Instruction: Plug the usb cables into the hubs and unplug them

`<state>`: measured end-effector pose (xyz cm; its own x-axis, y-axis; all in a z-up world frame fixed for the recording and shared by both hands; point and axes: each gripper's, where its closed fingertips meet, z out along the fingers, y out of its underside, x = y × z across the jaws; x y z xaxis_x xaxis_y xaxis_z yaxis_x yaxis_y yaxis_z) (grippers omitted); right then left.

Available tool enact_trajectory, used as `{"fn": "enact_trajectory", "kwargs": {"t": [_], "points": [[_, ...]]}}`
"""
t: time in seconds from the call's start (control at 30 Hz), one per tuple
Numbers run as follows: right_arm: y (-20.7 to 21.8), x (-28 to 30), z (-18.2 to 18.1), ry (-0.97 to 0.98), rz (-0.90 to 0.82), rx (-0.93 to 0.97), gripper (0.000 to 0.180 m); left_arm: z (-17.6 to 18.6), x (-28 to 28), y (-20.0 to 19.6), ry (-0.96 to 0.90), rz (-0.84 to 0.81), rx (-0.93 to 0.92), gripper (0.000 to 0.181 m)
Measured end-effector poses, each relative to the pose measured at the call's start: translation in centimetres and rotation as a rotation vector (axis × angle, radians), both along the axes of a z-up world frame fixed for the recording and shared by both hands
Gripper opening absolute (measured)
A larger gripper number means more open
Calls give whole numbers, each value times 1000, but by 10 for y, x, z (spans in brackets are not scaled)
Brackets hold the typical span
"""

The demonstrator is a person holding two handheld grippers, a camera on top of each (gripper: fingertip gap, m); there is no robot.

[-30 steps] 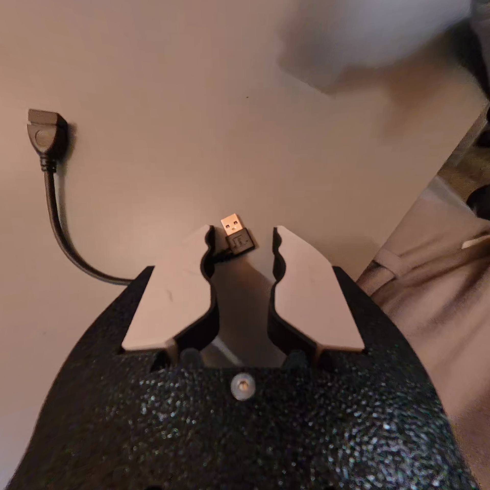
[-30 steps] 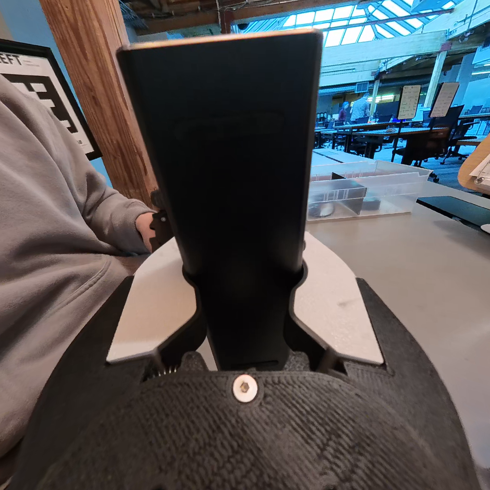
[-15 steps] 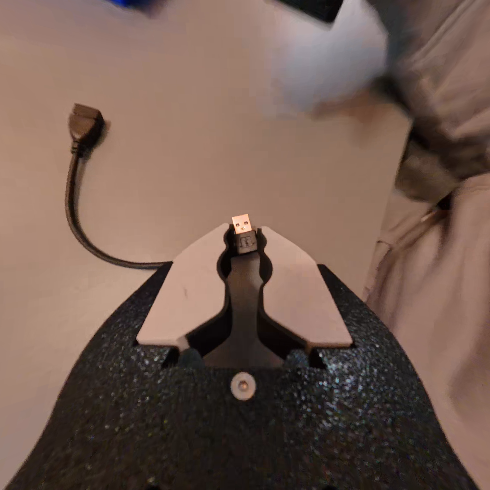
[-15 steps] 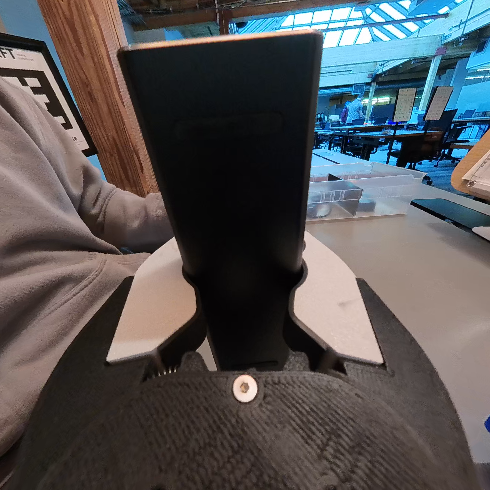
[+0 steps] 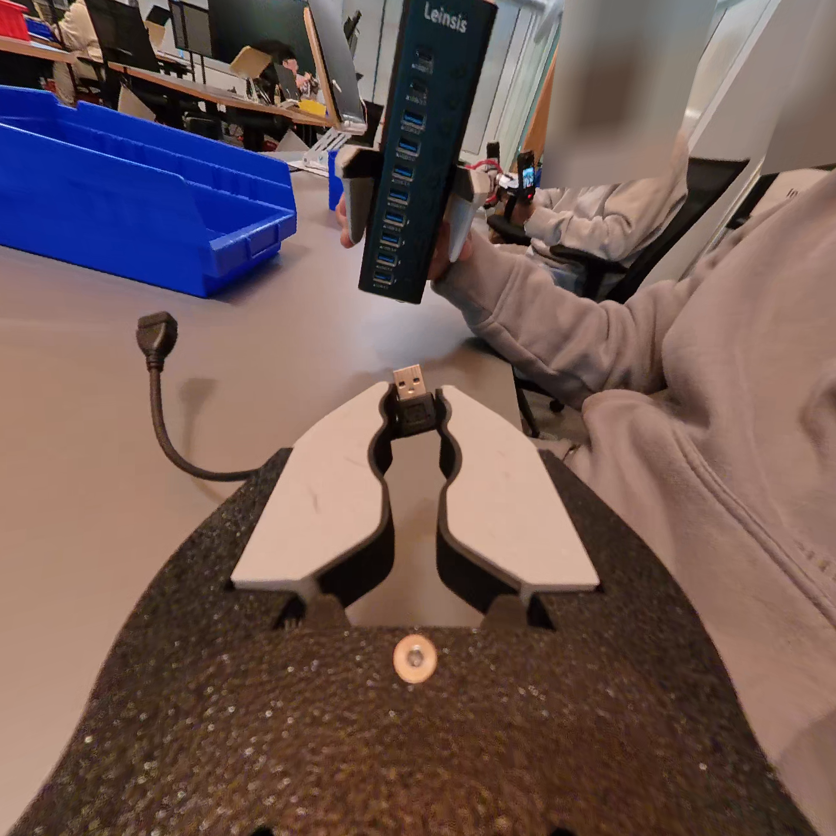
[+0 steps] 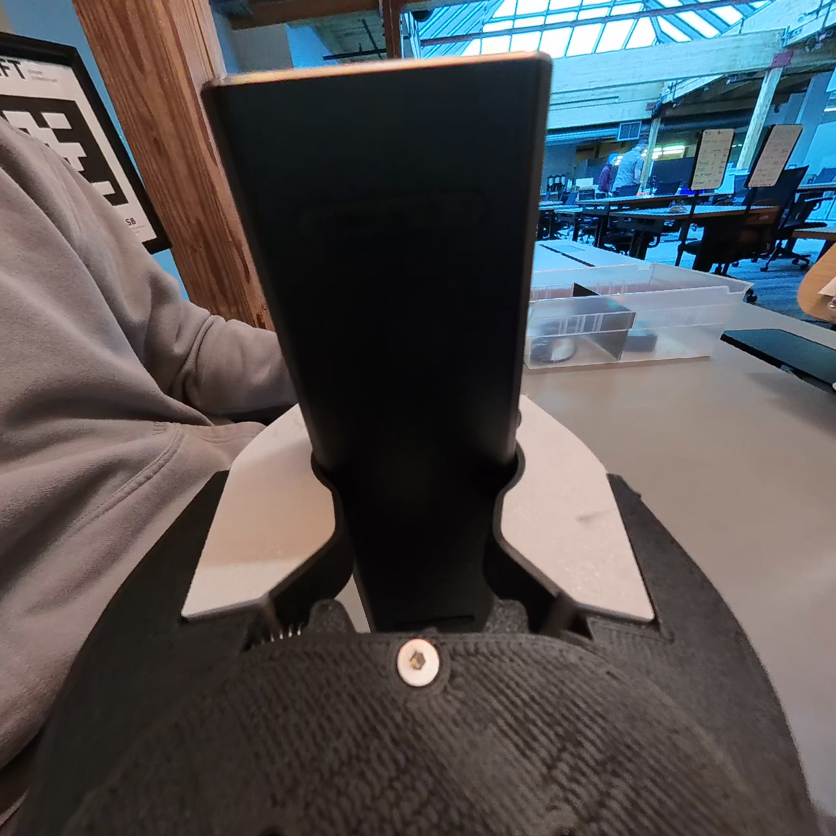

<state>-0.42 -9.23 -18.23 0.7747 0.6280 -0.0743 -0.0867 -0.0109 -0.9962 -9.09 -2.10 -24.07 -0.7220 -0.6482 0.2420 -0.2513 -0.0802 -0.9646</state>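
The left claw (image 5: pixel 412 398) pinches the plug (image 5: pixel 410 390); the right claw (image 5: pixel 407 203) squeezes the hub (image 5: pixel 423 149). A tilted plug could miss its slot and slip.

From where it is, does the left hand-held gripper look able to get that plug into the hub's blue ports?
Probably yes. The left hand-held gripper holds the plug metal tip forward, and the right hand-held gripper holds the hub up with its ports facing it. Nothing lies in the open air between them.

Right gripper (image 6: pixel 418 461) clamps upright hub (image 6: pixel 389 280)
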Motion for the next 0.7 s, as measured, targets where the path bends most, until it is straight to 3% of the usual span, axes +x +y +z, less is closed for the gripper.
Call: {"fn": "enact_trajectory", "kwargs": {"t": [0.07, 0.13, 0.2, 0.3, 0.37, 0.43, 0.53, 0.6, 0.7], "points": [[1, 0, -1, 3, -1, 2, 74, -1, 2, 0, 20, 17, 9, 16], [2, 1, -1, 8, -4, -1, 74, 9, 7, -1, 88, 31, -101, 16], [1, 3, -3, 10, -7, -7, 73, 27, 16, 0, 204, 68, -327, 16], [-1, 6, -2, 24, -10, -5, 74, 56, 20, -7, 411, -38, -774, 15], [-2, 6, -2, 24, -10, -4, 74, 56, 27, -1, 469, -30, -923, 12], [-2, 6, -4, 16, -14, -12, 74, 31, 34, 15, 519, 62, -887, 10], [-1, 4, -6, 5, -14, -23, 74, 0, 41, 74, 543, 299, -929, 0], [-1, 3, -7, 1, -10, -27, 74, -24, 38, 121, 527, 531, -827, 3], [0, 3, -7, 3, -8, -28, 73, -40, 26, 155, 468, 730, -515, 13]]}}
